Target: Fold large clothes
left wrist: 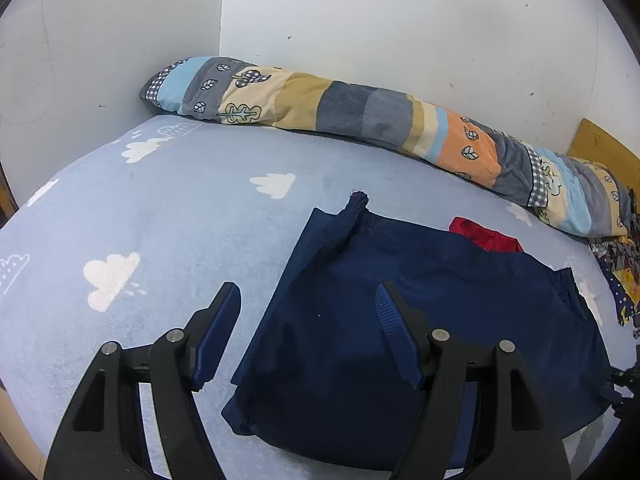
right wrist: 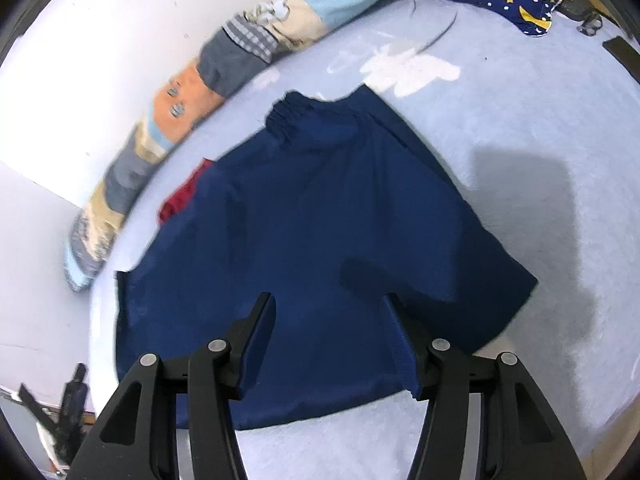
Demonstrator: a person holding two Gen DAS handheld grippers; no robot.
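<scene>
My left gripper [left wrist: 308, 304] hangs tilted downward, its two black arms reaching forward from the bottom of the left wrist view. The jaws stand wide apart, blue ribbed pads facing each other, and nothing sits between them; they press on nothing. My right gripper [right wrist: 330, 312] points down more steeply. Its jaws are parted too, a little narrower than the left pair, and the gap between the pads is empty. The right wrist view is smeared with motion blur, while the left one is sharp. Silver pivot pins show on each finger's linkage on both sides. Neither pair grips anything at this moment.
</scene>
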